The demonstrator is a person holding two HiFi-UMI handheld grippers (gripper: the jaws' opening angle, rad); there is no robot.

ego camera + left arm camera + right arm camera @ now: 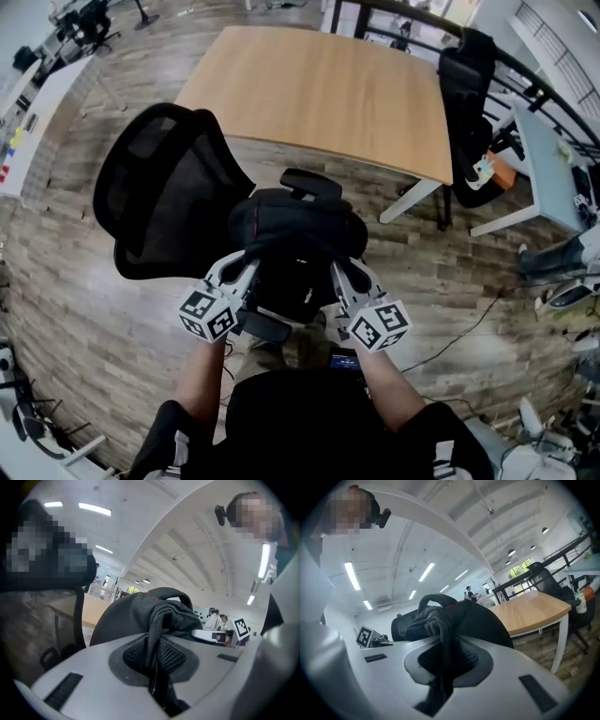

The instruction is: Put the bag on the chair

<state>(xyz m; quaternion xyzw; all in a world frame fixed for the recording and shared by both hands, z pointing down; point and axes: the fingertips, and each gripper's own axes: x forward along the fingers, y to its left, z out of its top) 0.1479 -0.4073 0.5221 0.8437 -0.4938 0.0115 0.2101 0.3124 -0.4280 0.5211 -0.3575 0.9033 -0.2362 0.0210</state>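
Clamping a zippered fold of the black backpack (298, 223) in each tool, I have the left gripper (240, 265) and right gripper (352, 270) pinched on its near edge, equally close. It lies crosswise just ahead, over the office chair (159, 187) seat between the armrests. Whether it already rests there I can't tell.

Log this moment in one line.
left gripper: shut on backpack | right gripper: shut on backpack | backpack: over office chair seat
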